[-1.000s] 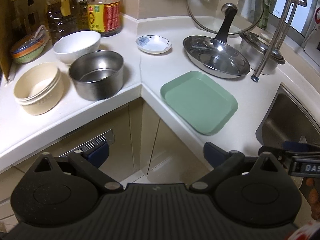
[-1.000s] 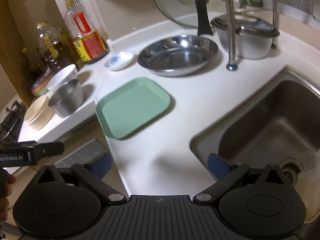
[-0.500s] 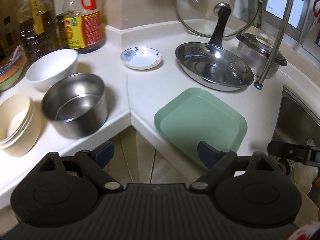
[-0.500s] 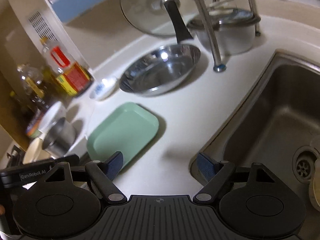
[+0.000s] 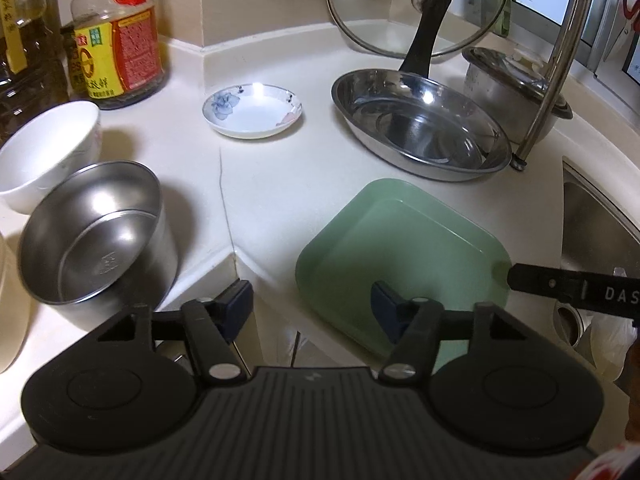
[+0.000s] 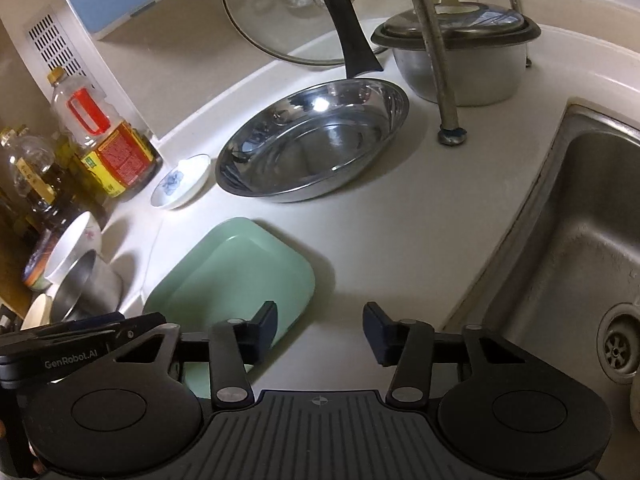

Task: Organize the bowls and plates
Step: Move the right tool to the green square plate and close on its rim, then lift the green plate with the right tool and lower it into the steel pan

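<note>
Cream countertop (image 5: 288, 184) wraps round an inside corner of a small kitchen, and from my left wrist camera I look down on it at a slant. My left gripper (image 5: 308, 304) sits over the near edge of the counter, its jaws parted and just now narrowing, with nothing pressed between the pads: the left pad hangs off the counter's corner edge, the right pad stands over the near part of the green square plate (image 5: 404, 248). That plate lies flat at the counter's near edge, right of the corner seam. Beyond it rests a steel pan (image 5: 420, 124) with a black handle, and a glass lid (image 5: 416, 4) leans on the wall behind. A small flowered dish (image 5: 252, 110) sits to the left of the pan. On the left stretch of counter a steel bowl (image 5: 100, 236) stands near me, touching or almost touching a white bowl (image 5: 48, 152) behind it. Oil bottles (image 5: 116, 28) stand at the far left. My other gripper's black body pokes in at the right edge.

From my right wrist camera, the right gripper (image 6: 320, 332) is also unclenched, its jaws just closing in, gripping nothing. Its left pad overlaps the green plate's (image 6: 236, 276) near right corner; the right pad is over bare counter. I cannot tell if the pad touches the plate. The steel sink (image 6: 580, 248) fills the right side. The pan (image 6: 316, 144) lies beyond the plate, with a lidded pot (image 6: 460, 60) at the far right.
</note>
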